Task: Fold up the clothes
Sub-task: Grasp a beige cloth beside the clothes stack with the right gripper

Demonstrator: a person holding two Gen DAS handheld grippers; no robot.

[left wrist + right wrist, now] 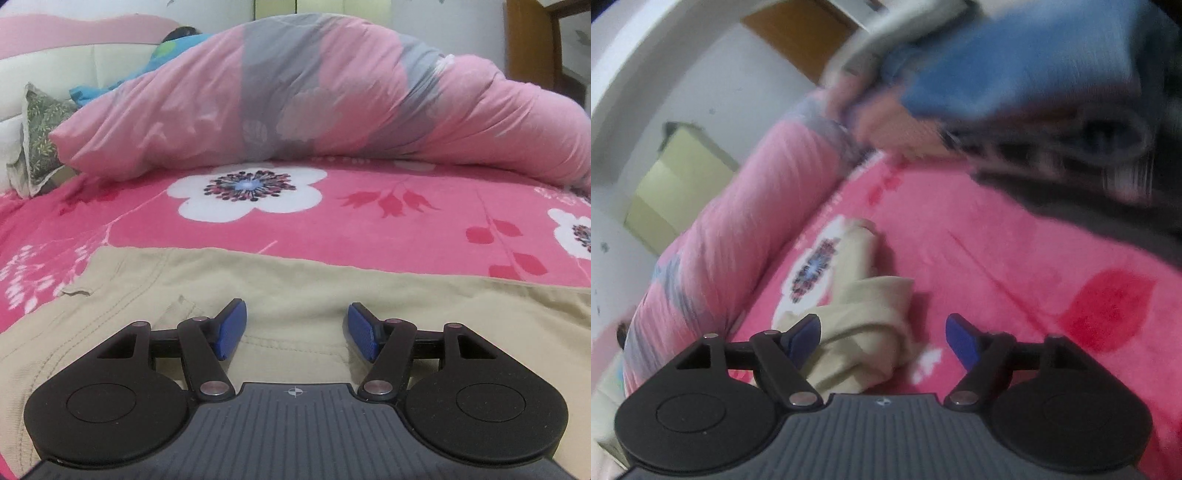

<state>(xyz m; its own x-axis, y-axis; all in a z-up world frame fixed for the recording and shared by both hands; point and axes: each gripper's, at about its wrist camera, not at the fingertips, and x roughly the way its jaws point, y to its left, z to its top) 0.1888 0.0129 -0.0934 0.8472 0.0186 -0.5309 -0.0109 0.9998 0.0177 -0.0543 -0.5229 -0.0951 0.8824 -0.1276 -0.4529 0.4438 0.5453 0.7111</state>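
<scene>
Beige trousers [295, 288] lie spread flat on the pink floral bedsheet [369, 229], with a pocket and seams showing at the left. My left gripper [297, 309] hovers just over them, its jaws open and nothing pinched between the blue pads. In the tilted, blurred right wrist view, a bunched beige trouser leg [864, 321] lies on the sheet. My right gripper [883, 322] is open around this bunch. The cloth sits close by the left finger [803, 338], and the right finger [962, 341] stands clear of it over the sheet.
A rolled pink and grey duvet [295, 92] runs across the back of the bed. A green patterned pillow [40, 136] and blue cloth [110, 85] lie at the far left by the cream headboard. Blurred blue folded garments [1015, 62] and dark clothing [1089, 177] lie beyond the right gripper.
</scene>
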